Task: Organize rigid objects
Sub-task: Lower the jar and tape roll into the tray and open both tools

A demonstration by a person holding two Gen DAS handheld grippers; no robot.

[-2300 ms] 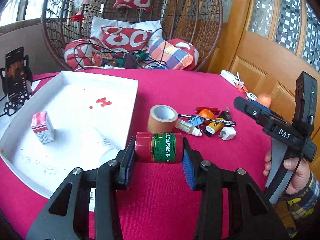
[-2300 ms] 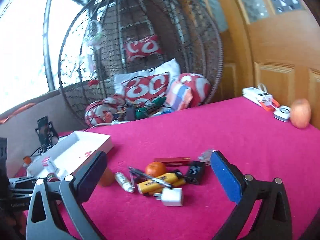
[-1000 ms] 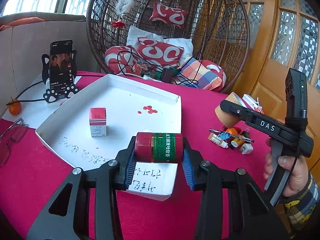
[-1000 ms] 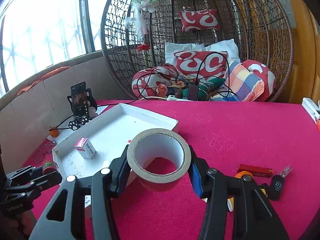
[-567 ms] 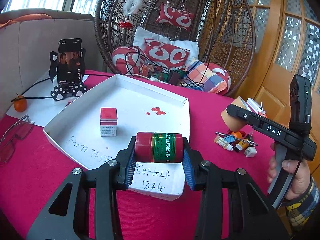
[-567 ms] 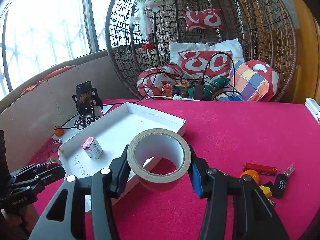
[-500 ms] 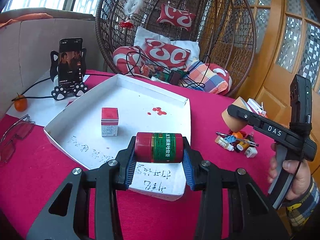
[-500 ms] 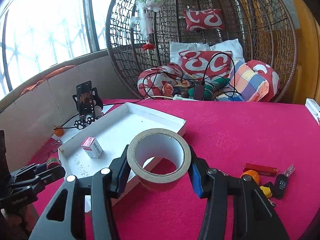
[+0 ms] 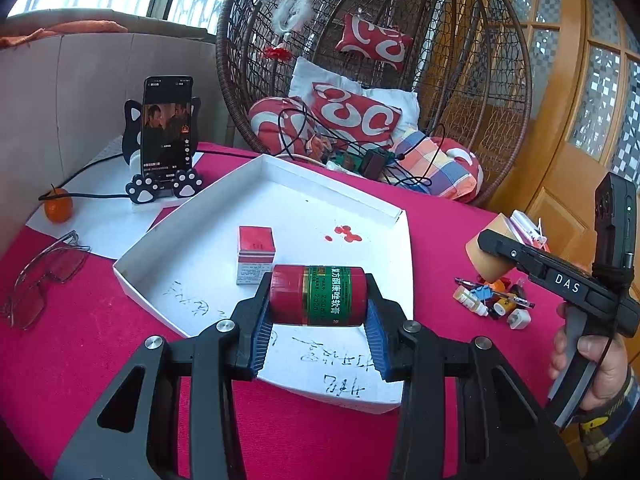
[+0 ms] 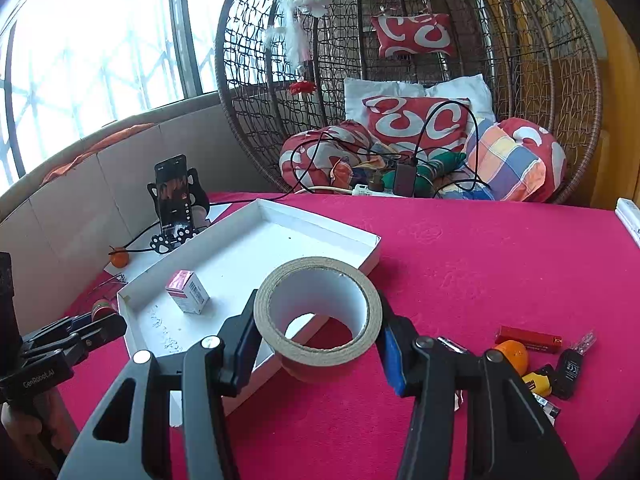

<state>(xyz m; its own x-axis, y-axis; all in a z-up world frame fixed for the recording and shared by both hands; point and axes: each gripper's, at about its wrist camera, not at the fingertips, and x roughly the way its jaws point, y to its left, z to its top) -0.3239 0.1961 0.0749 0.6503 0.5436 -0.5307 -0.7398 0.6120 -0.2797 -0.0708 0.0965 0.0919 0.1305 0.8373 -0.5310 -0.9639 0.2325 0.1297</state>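
A red-clothed table [image 9: 80, 360] carries a white tray [image 9: 404, 248], glasses [image 9: 44, 268] and a phone stand [image 9: 164, 190].

A wicker egg chair [image 10: 404, 80] stuffed with cushions [image 10: 416, 124] is flanked by bright windows [image 10: 80, 48] and wooden doors [image 9: 580, 120].

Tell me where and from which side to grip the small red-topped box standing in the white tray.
Grip the small box across its two narrow upright sides, coming from above: it stands upright with flat parallel faces, apart from the white tray walls.
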